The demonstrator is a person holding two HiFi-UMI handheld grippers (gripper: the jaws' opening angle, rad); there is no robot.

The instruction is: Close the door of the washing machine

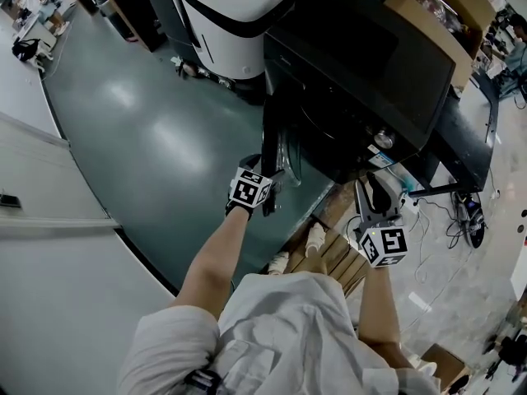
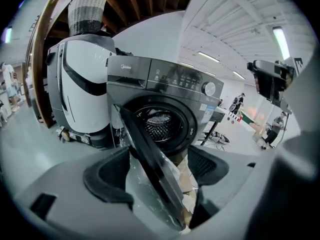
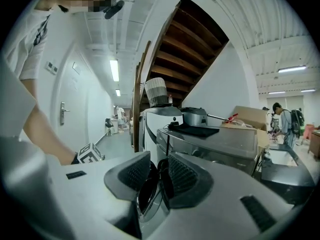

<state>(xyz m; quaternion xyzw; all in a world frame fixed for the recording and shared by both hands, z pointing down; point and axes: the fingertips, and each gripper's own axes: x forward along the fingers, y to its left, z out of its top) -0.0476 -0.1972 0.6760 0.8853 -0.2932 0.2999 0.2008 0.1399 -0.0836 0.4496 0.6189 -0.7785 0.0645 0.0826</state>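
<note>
Door (image 2: 150, 156) hanging open at centre of left gripper view, edge-on, before washing machine (image 2: 170, 81).
Left gripper (image 2: 159, 170) is straddling the door's edge, jaws spread, not clamping. Right gripper (image 3: 154, 176) is hovering lower right in head view, jaws apart, empty.

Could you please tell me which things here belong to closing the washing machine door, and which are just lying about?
Job in hand: washing machine, its open door, left tool.
Lying about: white appliance, woven basket, cardboard box, pot, floor cables.

Door (image 2: 150, 159) lower edge behind left gripper (image 2: 159, 157) body
</note>
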